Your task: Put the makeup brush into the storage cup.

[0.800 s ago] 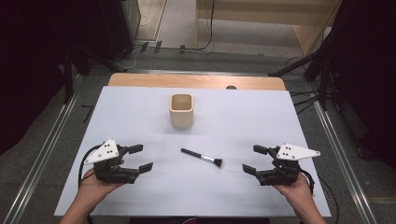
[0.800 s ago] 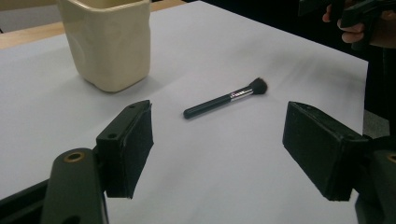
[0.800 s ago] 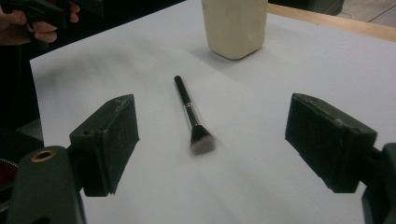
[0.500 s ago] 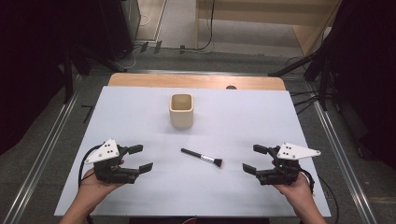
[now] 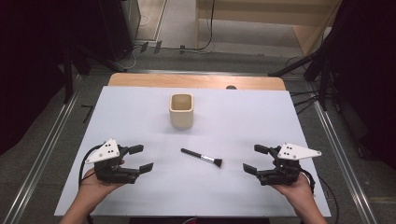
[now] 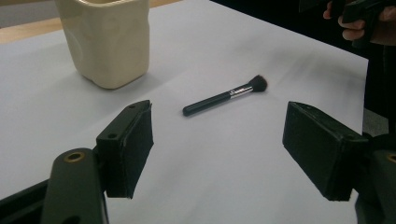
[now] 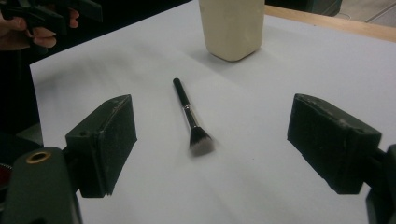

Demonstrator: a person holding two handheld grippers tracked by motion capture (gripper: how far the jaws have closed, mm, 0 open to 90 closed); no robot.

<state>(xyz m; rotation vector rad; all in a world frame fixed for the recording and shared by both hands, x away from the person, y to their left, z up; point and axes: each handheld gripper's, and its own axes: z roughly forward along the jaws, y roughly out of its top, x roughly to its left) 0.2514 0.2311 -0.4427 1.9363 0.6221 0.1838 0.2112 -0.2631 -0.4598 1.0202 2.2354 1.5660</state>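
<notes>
no text, label, brand, number or sign can be read here. the brush (image 6: 225, 95) has some pale marking on its silver band in the left gripper view, too small and blurred to make out. the cup (image 5: 181, 110) has plain sides.
</notes>
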